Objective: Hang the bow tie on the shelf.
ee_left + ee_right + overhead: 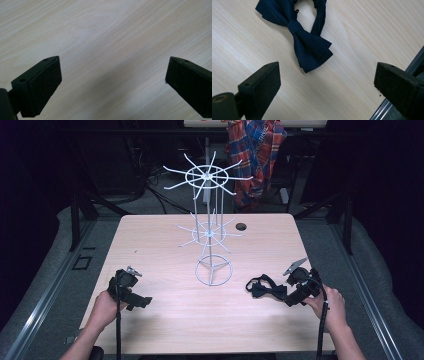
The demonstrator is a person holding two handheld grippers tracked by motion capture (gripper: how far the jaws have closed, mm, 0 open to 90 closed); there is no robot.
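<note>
A dark navy bow tie (265, 289) with its neck strap lies flat on the wooden table (165, 320) at the right. In the right gripper view the bow tie (298, 35) sits just ahead of the jaws. My right gripper (292, 297) rests beside it, open, its jaws wide apart and holding nothing (327, 82). My left gripper (136, 299) sits at the table's left side, open over bare wood (113, 75). A white wire display stand (209, 220) with two tiers of radiating hooks stands upright at the table's centre, its ring base (214, 271) on the wood.
A small round hole (241, 226) is in the table behind the stand. A plaid shirt (255, 155) hangs beyond the far edge. The table's right edge and a metal rail (382, 110) lie close to my right gripper.
</note>
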